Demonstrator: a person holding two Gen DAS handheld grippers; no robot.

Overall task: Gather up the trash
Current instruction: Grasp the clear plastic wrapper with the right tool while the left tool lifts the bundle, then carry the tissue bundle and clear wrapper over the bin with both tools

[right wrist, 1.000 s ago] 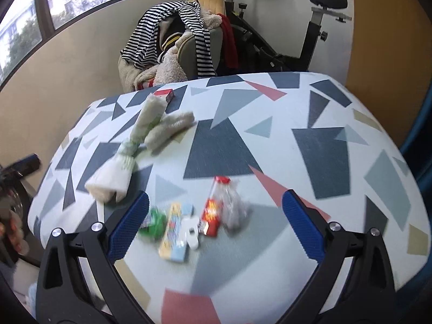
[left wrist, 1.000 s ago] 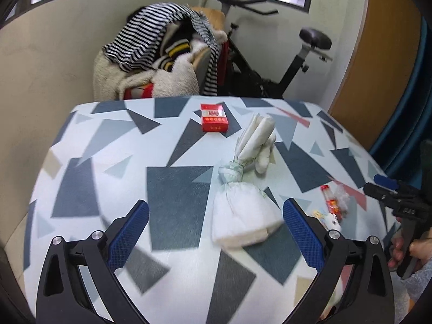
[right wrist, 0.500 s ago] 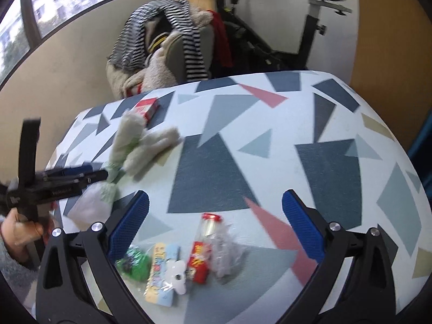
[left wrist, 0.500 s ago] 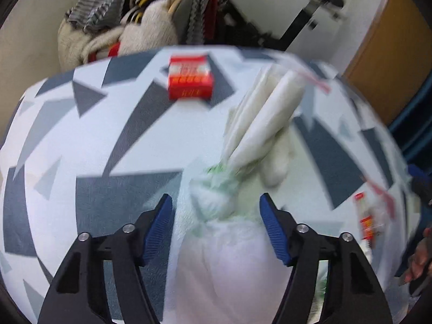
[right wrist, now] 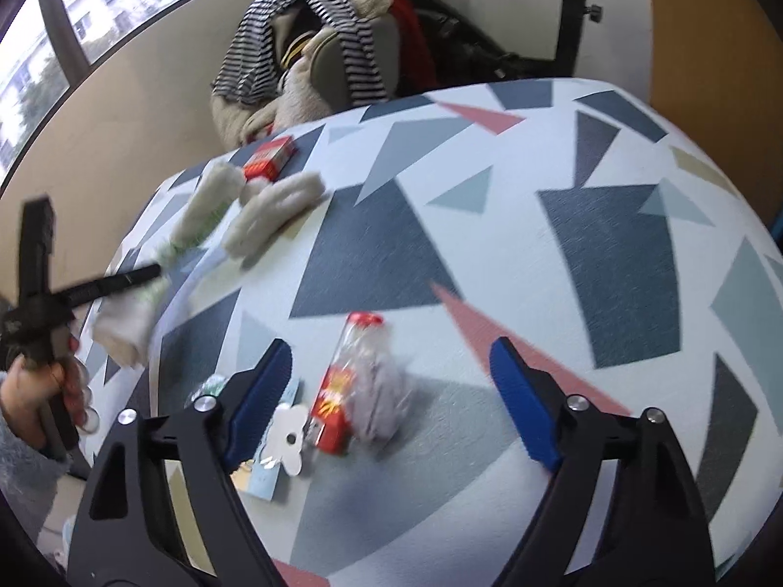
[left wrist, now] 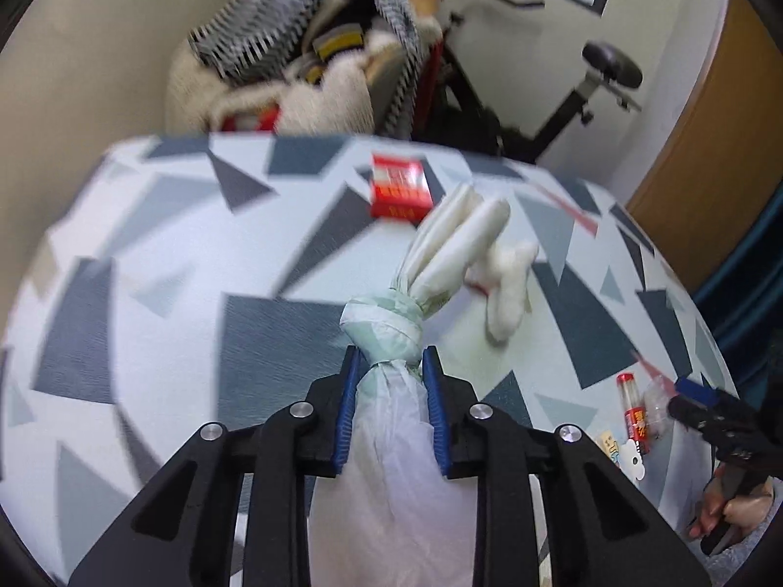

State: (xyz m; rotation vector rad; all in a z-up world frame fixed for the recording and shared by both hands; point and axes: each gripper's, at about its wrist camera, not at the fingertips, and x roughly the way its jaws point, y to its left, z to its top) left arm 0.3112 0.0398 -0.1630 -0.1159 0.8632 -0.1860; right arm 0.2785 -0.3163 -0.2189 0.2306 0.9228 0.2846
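At the bottom centre of the left wrist view, the left gripper (left wrist: pixel 389 367) had clamped on the neck of the white trash bag (left wrist: pixel 391 464), just below its knot. The right gripper (right wrist: pixel 386 391) stood apart over the red-labelled wrapper (right wrist: pixel 337 396) and crumpled plastic (right wrist: pixel 381 401), none collected. Farther up, the red box (left wrist: pixel 401 188) and white tissue wad (left wrist: pixel 506 271) lay on the table (left wrist: pixel 147 269), apparently left.

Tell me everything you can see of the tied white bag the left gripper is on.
The white bag is thin, crinkly, translucent plastic, knotted pale green above a pinched neck. Its twisted handle ends fan out beyond the knot toward a red box. The left gripper is shut on the neck just below the knot. The bulging body hangs toward the camera over the patterned table.
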